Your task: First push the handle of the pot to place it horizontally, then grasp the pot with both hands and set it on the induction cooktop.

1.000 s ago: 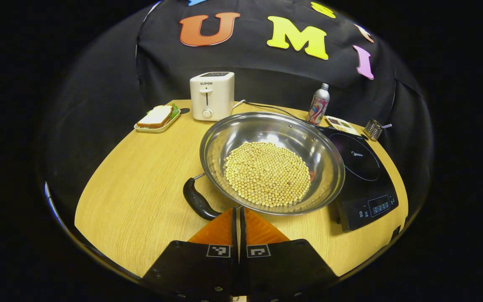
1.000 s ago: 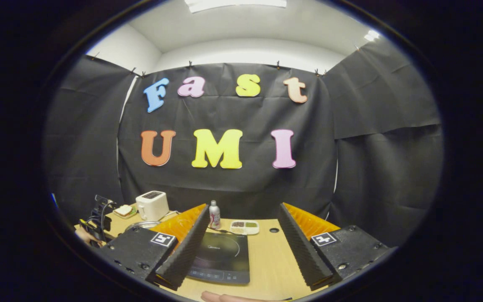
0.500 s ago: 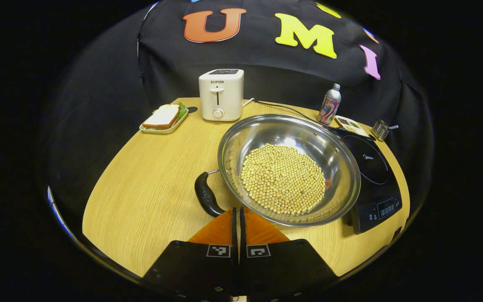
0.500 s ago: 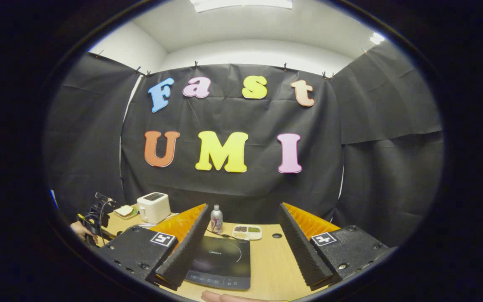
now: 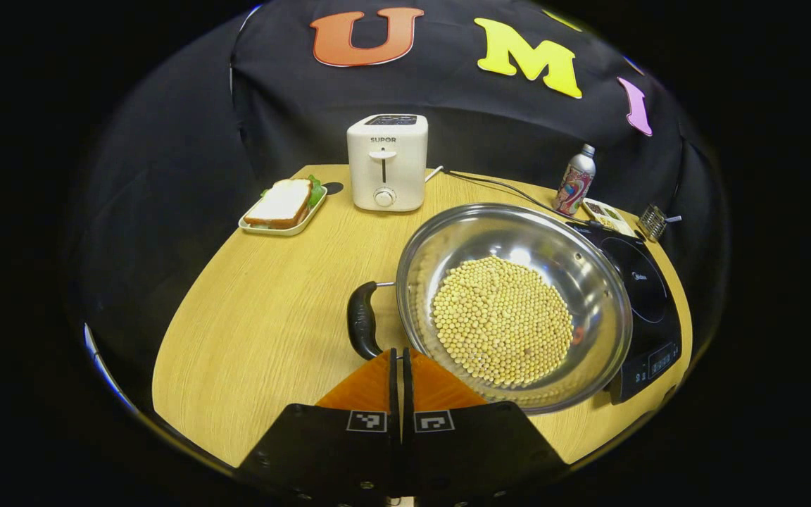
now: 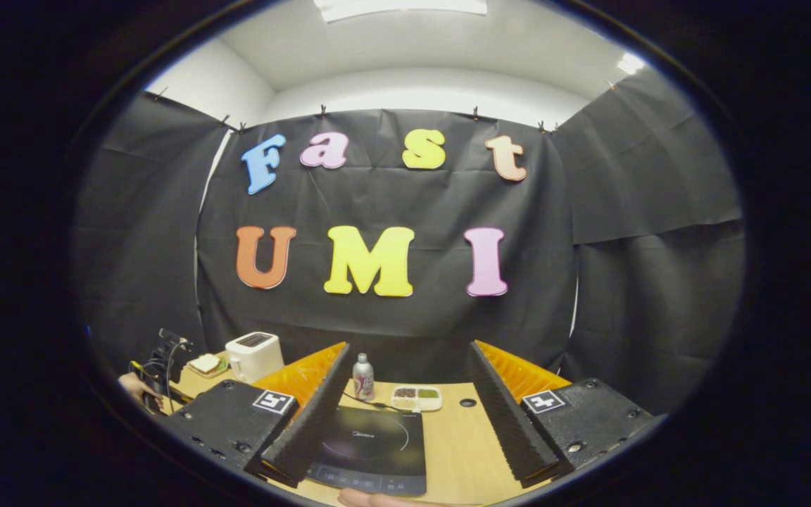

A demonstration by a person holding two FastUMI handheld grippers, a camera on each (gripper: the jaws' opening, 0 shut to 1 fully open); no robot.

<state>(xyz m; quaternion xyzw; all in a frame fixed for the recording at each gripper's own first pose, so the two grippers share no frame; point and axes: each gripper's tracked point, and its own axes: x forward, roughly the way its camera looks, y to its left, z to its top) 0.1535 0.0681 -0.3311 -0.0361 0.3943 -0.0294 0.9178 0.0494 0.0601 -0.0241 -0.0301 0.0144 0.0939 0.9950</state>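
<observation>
**Handle nudge underway, pot not lifted yet**

The left gripper [image 5: 397, 355] was seen with its fingers pressed flat together, nothing held between them, tips set right at the near end of the pot's black handle [image 5: 362, 328]. Closed fingers make sense here, since a blunt wedge is better suited to shoving than pinching. Whether the tips were actually touching the handle couldn't be made out; it looked like touching or just shy of it.

The pot [image 5: 511, 303], a wide steel one with a bed of soybeans [image 5: 503, 320] in it, was sat on the desk [image 5: 265, 310] with its right rim overlapping the near-left edge of the induction cooktop [image 5: 641, 282]. It probably wasn't properly on the cooking ring yet, so the two-handed lift was judged to be still ahead. The pot's second handle was hidden behind the rim, if there is one.

The right gripper [image 6: 405, 408] was held well apart, fingers spread wide and empty, aimed over the cooktop [image 6: 370, 447] as if parked for its grab. The left gripper [image 6: 162, 366] and a hand could be spotted far left in the right gripper view, too small to read.

Further back, a toaster [image 5: 386, 162], a sandwich tray [image 5: 282, 205], a bottle [image 5: 575, 181] and a small dish [image 6: 416, 397] were left alone, clear of the pot's path.
</observation>
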